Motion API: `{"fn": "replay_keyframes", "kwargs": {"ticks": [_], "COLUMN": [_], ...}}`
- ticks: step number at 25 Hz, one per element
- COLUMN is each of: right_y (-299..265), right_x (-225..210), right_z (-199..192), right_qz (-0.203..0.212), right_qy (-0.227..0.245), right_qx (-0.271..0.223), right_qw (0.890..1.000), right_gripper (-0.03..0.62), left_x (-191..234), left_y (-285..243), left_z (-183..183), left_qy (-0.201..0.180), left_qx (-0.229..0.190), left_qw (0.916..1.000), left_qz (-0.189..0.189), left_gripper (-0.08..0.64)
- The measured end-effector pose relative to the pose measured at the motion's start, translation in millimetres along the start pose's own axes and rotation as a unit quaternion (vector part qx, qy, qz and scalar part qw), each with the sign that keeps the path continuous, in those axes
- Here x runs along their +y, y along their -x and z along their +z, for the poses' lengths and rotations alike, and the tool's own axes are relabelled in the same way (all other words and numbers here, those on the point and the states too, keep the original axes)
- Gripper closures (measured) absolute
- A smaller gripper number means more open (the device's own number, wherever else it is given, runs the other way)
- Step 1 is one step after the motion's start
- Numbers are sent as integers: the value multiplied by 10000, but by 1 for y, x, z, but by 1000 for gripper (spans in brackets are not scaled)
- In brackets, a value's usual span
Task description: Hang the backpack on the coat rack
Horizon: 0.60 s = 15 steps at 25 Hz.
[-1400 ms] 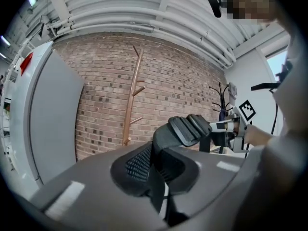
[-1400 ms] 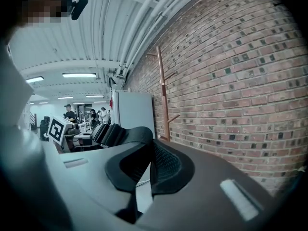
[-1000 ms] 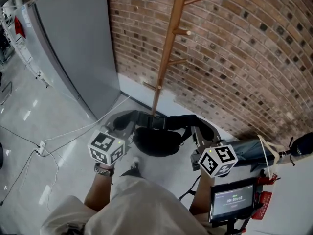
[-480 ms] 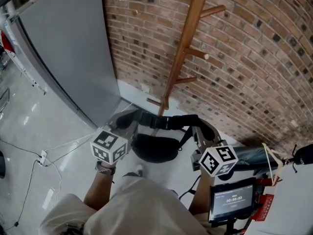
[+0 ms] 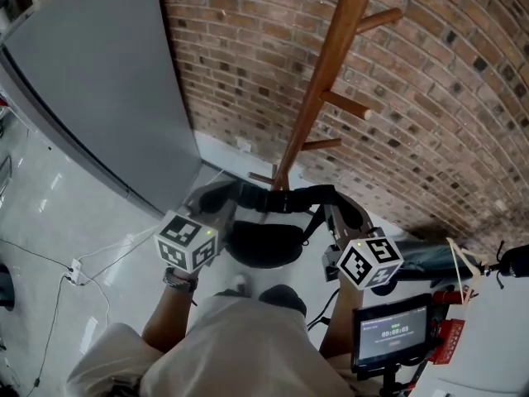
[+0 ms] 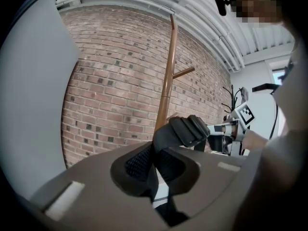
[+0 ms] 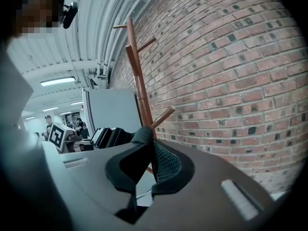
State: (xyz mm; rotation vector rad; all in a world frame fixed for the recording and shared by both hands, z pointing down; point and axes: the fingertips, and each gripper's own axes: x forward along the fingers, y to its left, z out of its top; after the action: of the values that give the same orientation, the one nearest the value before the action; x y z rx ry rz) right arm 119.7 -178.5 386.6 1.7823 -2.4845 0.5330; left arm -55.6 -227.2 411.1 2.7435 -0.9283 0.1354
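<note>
A black backpack point(image 5: 263, 242) hangs between my two grippers by its padded strap point(image 5: 281, 197). My left gripper point(image 5: 219, 209) is shut on the strap's left end, and in the left gripper view that strap point(image 6: 185, 129) bulges out above the shut gripper point(image 6: 153, 162). My right gripper point(image 5: 337, 219) is shut on the strap's right end point(image 7: 144, 136), pinched in the right gripper point(image 7: 153, 163). The wooden coat rack point(image 5: 322, 73) stands just beyond the backpack against the brick wall. Its pegs point(image 5: 347, 104) stick out above strap height. The rack point(image 6: 167, 81) also rises ahead in both gripper views point(image 7: 137, 76).
A grey panel point(image 5: 91, 81) stands to the left of the rack and the brick wall point(image 5: 446, 114) runs behind it. White cables point(image 5: 83, 259) lie on the floor at left. A stand with a small screen point(image 5: 393, 333) and a dark bundle point(image 5: 430, 255) are at right.
Both grippers have carried the backpack closer to the coat rack. The rack now looks larger and nearer, and its base is hidden behind the strap.
</note>
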Motion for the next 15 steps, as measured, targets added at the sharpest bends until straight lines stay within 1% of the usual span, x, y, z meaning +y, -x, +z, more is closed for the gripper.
{"fn": "replay_keyframes", "kwargs": {"ticks": [6, 15], "right_y": [-19, -47], "right_x": [-18, -42], "right_z": [-6, -26], "right_qz": [83, 262], "right_qy": [-156, -318], "right_qx": [213, 658], "right_qw": [9996, 9970], "right_gripper": [584, 584], "left_x": [12, 29], "left_y": [-19, -40], "left_z": [-10, -30], "left_qy": [167, 326], "left_qx": [97, 388], "left_qw": [9997, 9974], "left_qz": [157, 504], "left_gripper": [557, 557]}}
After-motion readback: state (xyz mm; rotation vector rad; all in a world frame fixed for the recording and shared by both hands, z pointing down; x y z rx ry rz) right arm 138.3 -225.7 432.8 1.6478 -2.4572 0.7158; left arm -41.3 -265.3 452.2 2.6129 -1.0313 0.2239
